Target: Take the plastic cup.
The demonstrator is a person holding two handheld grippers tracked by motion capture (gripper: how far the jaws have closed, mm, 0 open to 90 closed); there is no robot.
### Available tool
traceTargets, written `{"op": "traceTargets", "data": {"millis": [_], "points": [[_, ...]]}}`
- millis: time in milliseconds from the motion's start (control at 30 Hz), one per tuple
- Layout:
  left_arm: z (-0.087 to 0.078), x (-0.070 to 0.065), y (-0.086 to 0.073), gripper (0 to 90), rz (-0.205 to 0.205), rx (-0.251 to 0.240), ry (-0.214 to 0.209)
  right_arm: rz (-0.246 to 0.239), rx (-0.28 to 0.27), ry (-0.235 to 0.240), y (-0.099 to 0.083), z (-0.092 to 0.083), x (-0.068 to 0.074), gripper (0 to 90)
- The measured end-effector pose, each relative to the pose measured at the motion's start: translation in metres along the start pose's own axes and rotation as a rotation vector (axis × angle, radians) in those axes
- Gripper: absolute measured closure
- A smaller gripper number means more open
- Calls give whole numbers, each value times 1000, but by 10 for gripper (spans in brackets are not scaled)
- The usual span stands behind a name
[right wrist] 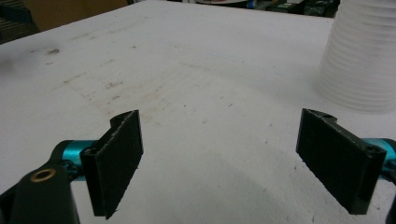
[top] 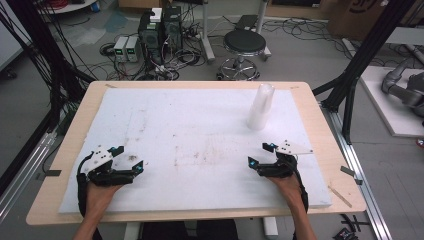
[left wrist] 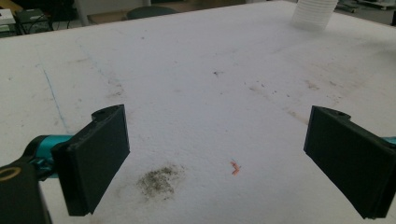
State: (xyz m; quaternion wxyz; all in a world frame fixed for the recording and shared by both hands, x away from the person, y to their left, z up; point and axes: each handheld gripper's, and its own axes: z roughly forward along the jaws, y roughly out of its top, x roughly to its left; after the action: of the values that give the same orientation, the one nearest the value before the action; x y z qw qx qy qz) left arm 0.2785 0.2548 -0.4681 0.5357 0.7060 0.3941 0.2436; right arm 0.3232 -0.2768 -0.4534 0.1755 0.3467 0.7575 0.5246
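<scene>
A tall stack of white plastic cups (top: pixel 261 106) stands upside down on the white foam board (top: pixel 200 120) at the back right. It shows in the right gripper view as a ribbed stack of cups (right wrist: pixel 362 60) at the upper right, and in the left gripper view as a stack of cups (left wrist: pixel 314 13) far off at the top. My left gripper (top: pixel 128 157) rests low over the board's front left, open, nothing between its jaws (left wrist: pixel 217 158). My right gripper (top: pixel 261 154) sits at the front right, open and empty (right wrist: pixel 219 161), short of the cups.
The board lies on a wooden table (top: pixel 320 125) and bears dirt stains (left wrist: pixel 159 179) and a small orange scrap (left wrist: pixel 235 168). Beyond the table are a black stool (top: pixel 244 44), computer boxes and cables (top: pixel 160 35), and black frame posts (top: pixel 365 55).
</scene>
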Motion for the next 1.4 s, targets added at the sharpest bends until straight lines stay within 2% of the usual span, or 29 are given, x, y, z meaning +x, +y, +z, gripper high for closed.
{"op": "traceTargets", "data": {"millis": [133, 200, 433, 700, 767, 900, 1033, 1133, 1200, 1267, 1400], "points": [[0, 1, 0, 67, -3, 2, -4, 7, 11, 8, 0, 1, -1, 145], [0, 1, 0, 67, -3, 1, -5, -6, 20, 4, 1, 2, 0, 146], [0, 1, 0, 67, -5, 1, -5, -21, 7, 2, 0, 1, 1, 145], [0, 1, 0, 67, -5, 1, -14, -3, 21, 23, 1, 2, -1, 145], [0, 1, 0, 67, -7, 4, -13, 12, 8, 32, 1, 1, -3, 145], [3, 3, 1, 67, -26, 27, -6, 5, -4, 36, 1, -4, -4, 145], [3, 3, 1, 67, -38, 28, 9, 3, -25, 39, 8, -14, -7, 145], [2, 2, 1, 67, -30, 26, 18, -15, -39, 39, 23, -28, -12, 145], [3, 2, 1, 67, -25, 32, 15, -21, -42, 38, 27, -31, -14, 144], [4, 1, 2, 67, -21, 40, 14, -35, -44, 18, 41, -43, -24, 145], [3, 1, 2, 67, -19, 36, 16, -44, -34, -4, 61, -57, -39, 144]]}}
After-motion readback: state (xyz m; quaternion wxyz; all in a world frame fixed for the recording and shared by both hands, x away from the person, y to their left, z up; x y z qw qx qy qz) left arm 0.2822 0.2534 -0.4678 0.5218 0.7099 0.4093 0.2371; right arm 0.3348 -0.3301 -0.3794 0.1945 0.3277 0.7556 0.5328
